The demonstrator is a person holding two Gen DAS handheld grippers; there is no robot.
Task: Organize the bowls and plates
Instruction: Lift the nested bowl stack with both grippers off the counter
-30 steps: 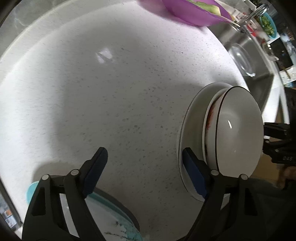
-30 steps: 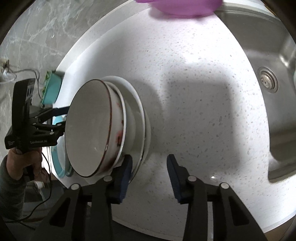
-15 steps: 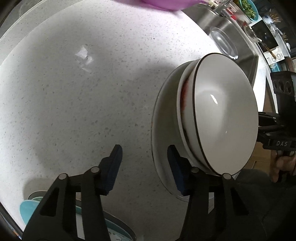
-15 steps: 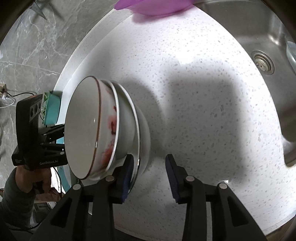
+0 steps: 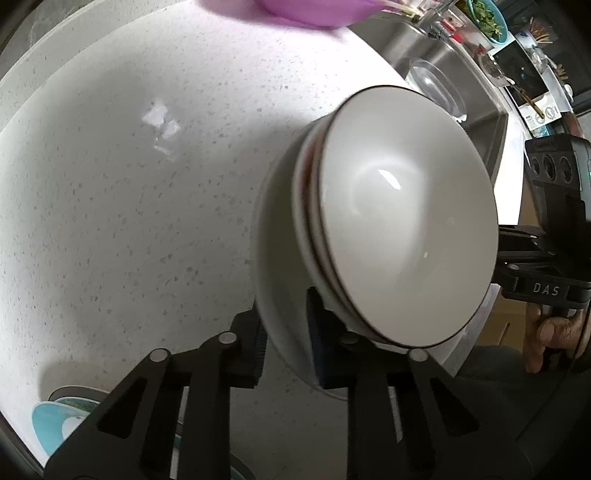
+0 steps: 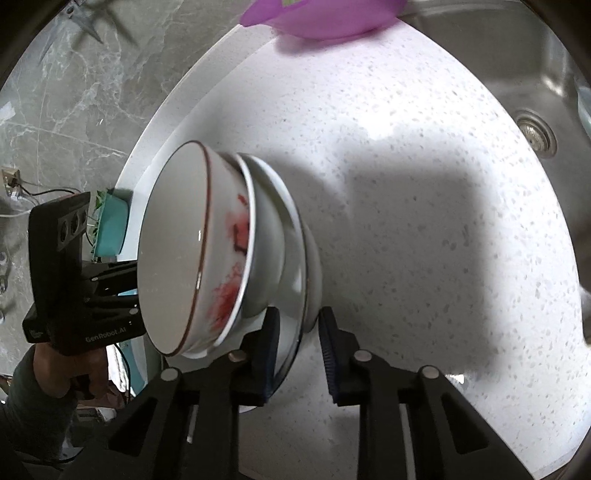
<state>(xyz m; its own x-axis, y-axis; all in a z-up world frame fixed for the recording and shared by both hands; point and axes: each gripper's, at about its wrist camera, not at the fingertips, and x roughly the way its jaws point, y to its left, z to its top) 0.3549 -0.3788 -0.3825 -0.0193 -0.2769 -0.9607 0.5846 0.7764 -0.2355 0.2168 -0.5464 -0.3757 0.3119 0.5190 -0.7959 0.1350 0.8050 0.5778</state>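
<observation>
A white speckled stone desk (image 5: 129,203) fills both views, with a steel sink (image 6: 546,92) at its far side. Above it, one white round plate (image 5: 280,295) carries two nested white bowls (image 5: 399,221), the lower one with red markings. The left claw (image 5: 284,332) and the right claw (image 6: 295,343) each pinch opposite edges of the plate. The stack appears mid-carry; next, it likely needs steady level lowering onto a resting place. One purple bowl (image 6: 325,18) sits far back.
</observation>
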